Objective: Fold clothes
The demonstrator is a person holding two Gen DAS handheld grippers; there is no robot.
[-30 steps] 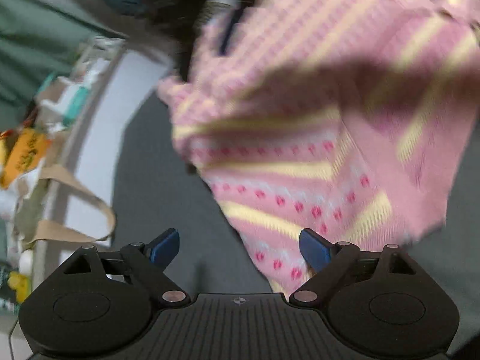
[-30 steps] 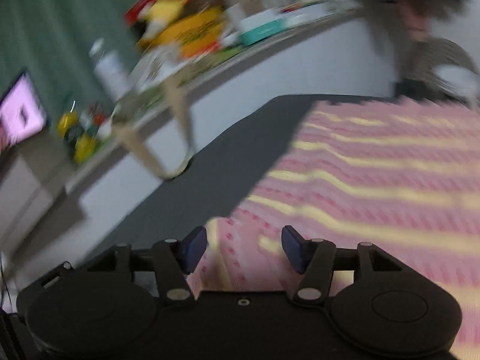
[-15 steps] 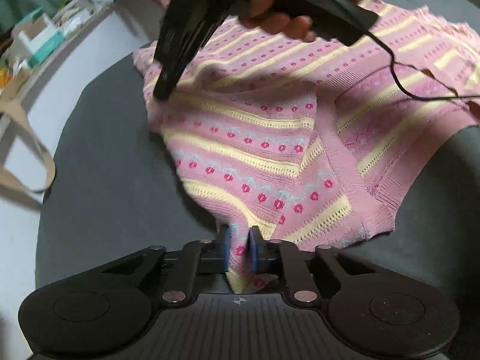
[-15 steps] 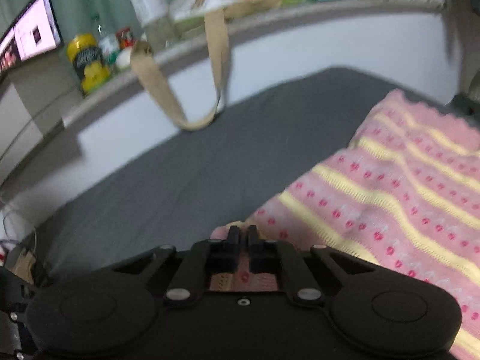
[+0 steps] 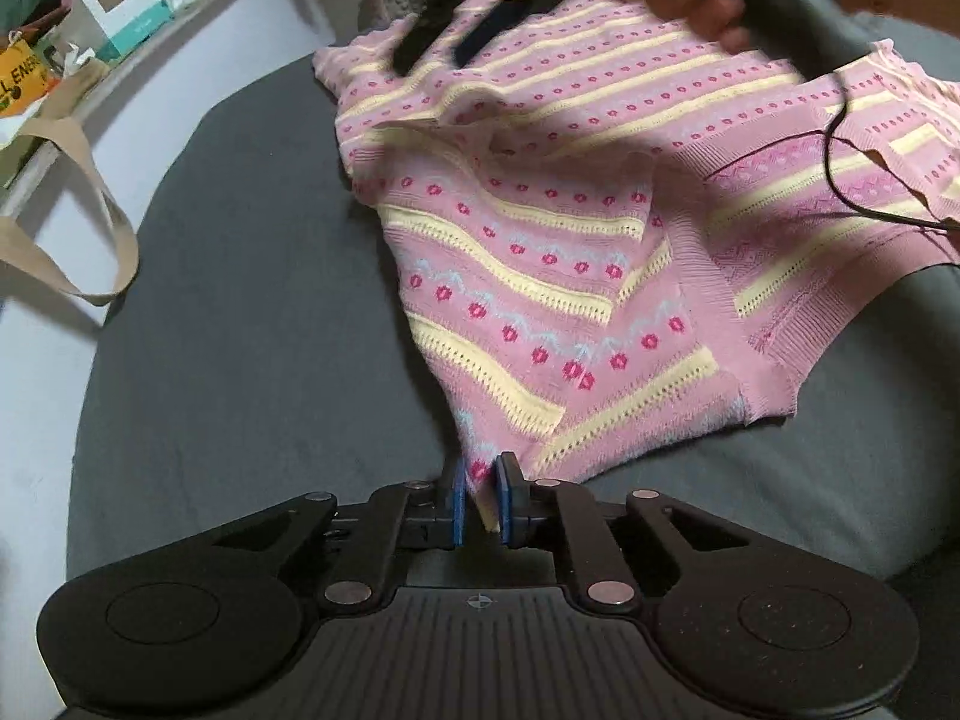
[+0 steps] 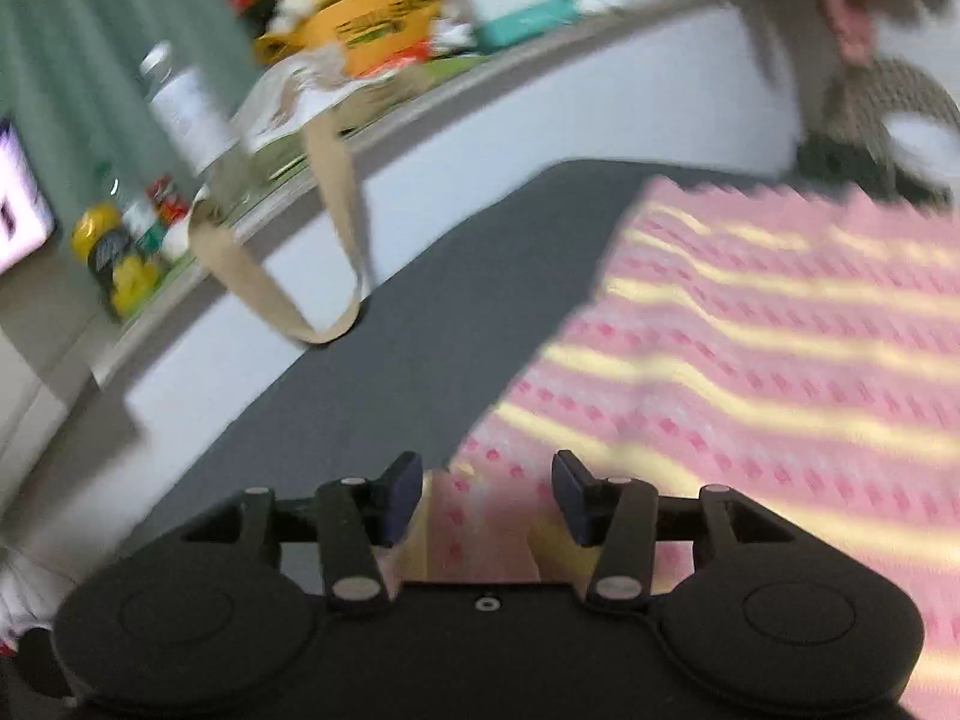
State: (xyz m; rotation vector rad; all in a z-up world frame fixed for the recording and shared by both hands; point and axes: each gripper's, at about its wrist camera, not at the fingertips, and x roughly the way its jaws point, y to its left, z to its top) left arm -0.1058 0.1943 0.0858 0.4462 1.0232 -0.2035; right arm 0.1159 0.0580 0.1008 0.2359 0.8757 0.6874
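Left gripper [image 5: 479,501] pinches sweater [image 5: 540,276] corner (garment extends toward upper right); right gripper [image 6: 483,495], jaws apart, holds nothing.

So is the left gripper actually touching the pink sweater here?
Touching. In the left wrist view the left gripper has its blue pads closed on a corner of the pink sweater, with knit fabric pinched between them.

Sweater [image 5: 540,276]: soft knit cloth, pink with yellow openwork stripes, ribbed along the hem. Surface beneath [image 5: 252,324]: matt dark grey fabric, smooth. Left gripper [image 5: 479,504]: matt black plastic body, ridged deck, dull metal rivets, blue pads [image 5: 458,501]; tan strap [image 5: 90,204] looks like flat woven webbing.
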